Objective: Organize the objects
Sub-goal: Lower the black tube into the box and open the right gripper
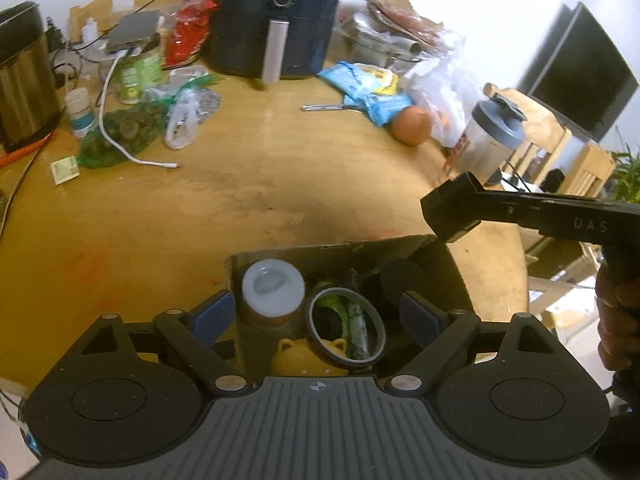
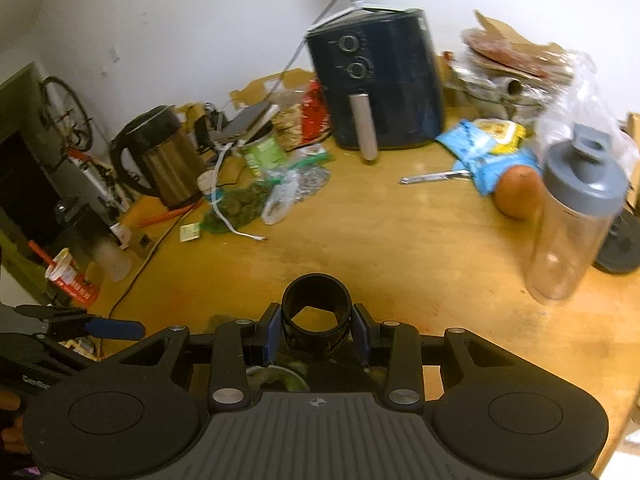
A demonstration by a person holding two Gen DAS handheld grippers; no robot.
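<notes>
Wooden table [image 1: 280, 184] cluttered; left tongs [image 1: 316, 316] released over cardboard box [image 1: 332, 250]; right tongs [image 2: 317, 330] clenching black ring [image 2: 317, 308].

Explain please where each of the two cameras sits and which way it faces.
Left wrist view: sits on the left claw, looks down into the brown cardboard box; open blue pads, right claw and a hand show.
Right wrist view: sits on the right claw, faces across the yellow wooden table; pads grip a black ring-shaped piece, left claw at left.
Both share the dark blue air fryer, the orange round fruit and the table.
</notes>
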